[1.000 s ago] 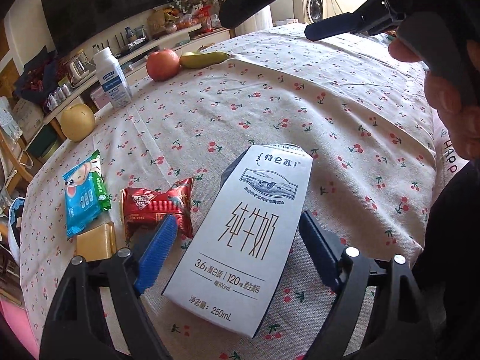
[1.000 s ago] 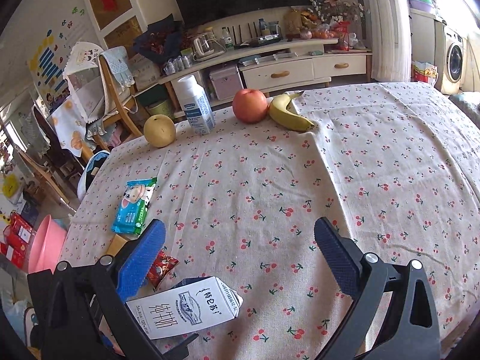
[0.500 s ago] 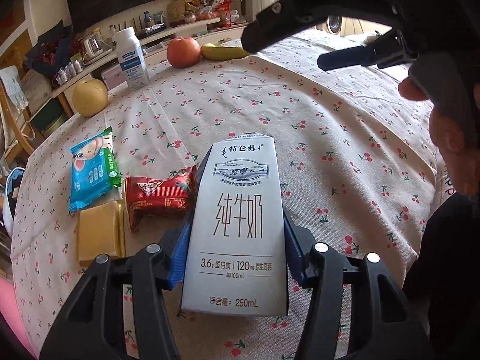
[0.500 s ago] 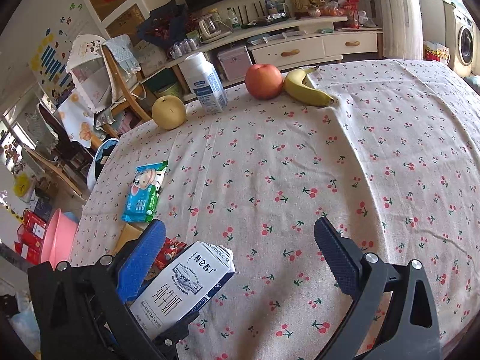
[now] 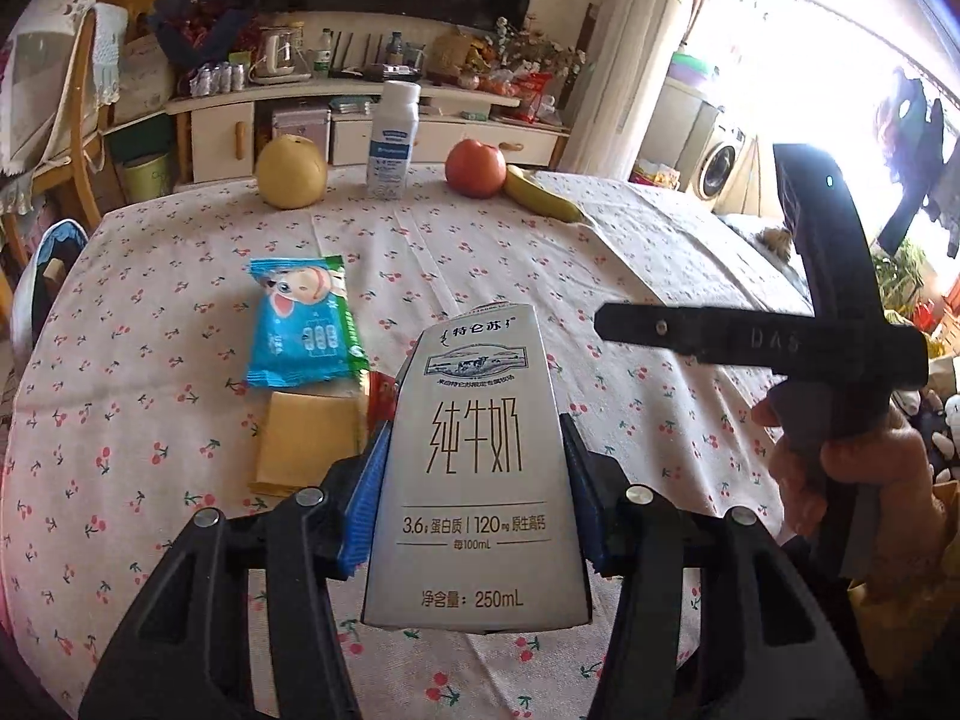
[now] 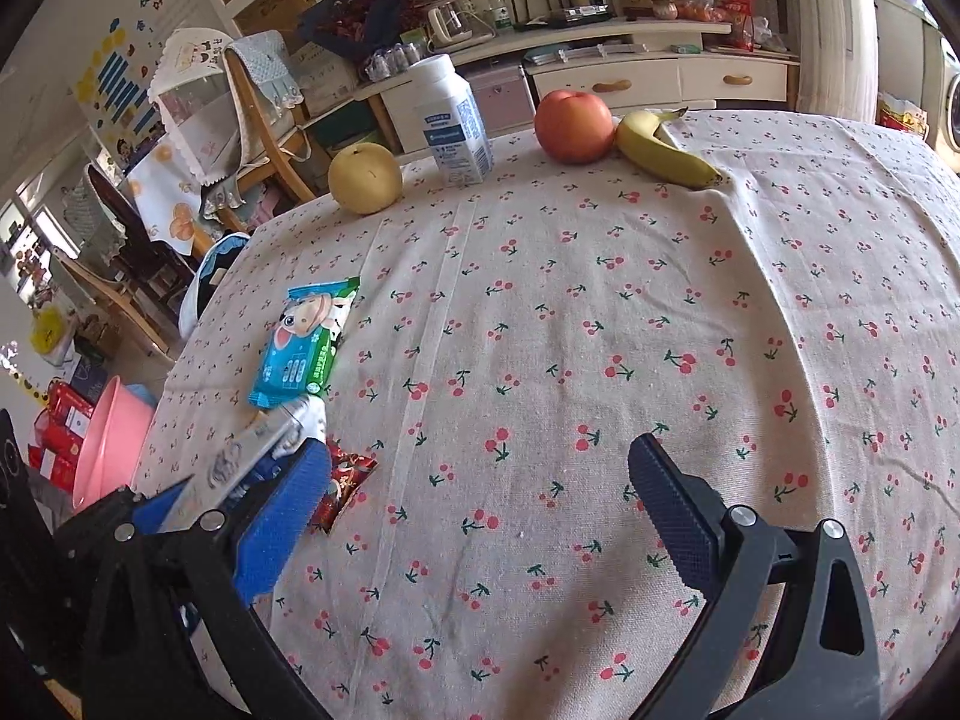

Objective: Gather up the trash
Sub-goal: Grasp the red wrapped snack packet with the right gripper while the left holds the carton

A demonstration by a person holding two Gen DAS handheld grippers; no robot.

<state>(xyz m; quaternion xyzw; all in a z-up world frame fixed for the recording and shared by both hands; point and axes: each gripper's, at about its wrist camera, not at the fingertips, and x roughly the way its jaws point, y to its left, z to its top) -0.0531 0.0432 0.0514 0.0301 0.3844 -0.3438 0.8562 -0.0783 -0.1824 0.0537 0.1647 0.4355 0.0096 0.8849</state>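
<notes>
1. The jaws of the left gripper (image 5: 477, 501) have just been closing and now clamp the milk carton (image 5: 474, 468) by its two narrow sides, blue pads pressed against it low on its body. The jaws of the right gripper (image 6: 480, 495) stand wide apart with nothing between them, over bare cloth.
2. The carton is in the left gripper's grasp, apparently lifted off the worktop (image 5: 150, 360), in front of the yellow pad (image 5: 306, 450) and the red wrapper (image 5: 379, 396) in that view.
3. Left of it lies the blue wet-wipe pack (image 5: 300, 324); at the far edge stand a pear (image 5: 292, 171), a white bottle (image 5: 393, 138), an apple (image 5: 476, 168) and a banana (image 5: 540, 195).
4. Risk, as I judge it: the carton is thin card and looks emptied, so a hard squeeze could buckle the sides and let it twist or slip out.
5. Risk: the grip sits near the base end, leaving the longer part free; a quick swing could lever it loose.
6. Risk: the right gripper, seen at the right of the left view, is near; a crossing sweep could knock the carton.
7. The carton's long axis runs along the line the jaws point, top end away from the camera, printed face towards it.
</notes>
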